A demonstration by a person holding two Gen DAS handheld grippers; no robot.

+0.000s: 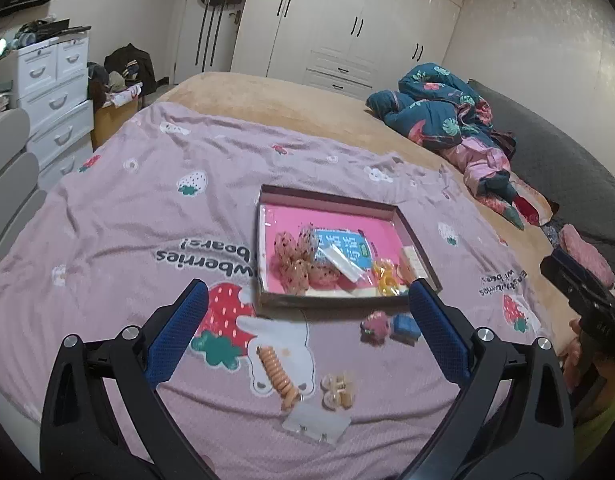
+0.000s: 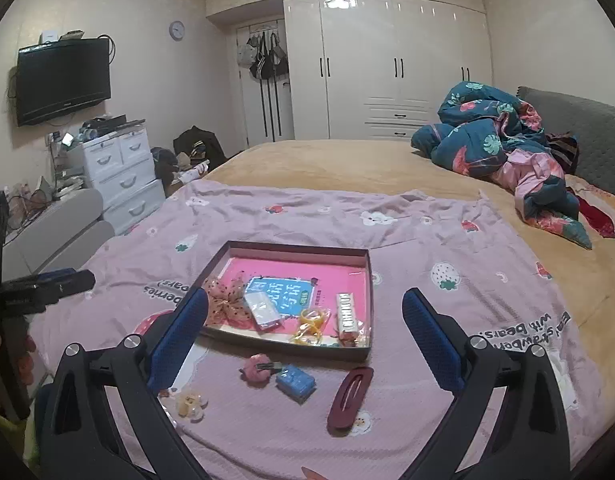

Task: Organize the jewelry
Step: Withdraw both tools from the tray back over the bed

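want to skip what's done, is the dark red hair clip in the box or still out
Out. The dark red hair clip lies on the pink blanket just in front of the box, beside the blue item.

Upside-down black lettering on the pink blanket (image 1: 107, 208) reads "strawberries" and "bears!" at about 9 o'clock from the tray (image 1: 407, 224), and again "with bears" at 3 o'clock. Inside the tray, the blue card (image 2: 283, 292) carries large white characters, too blurred to read.
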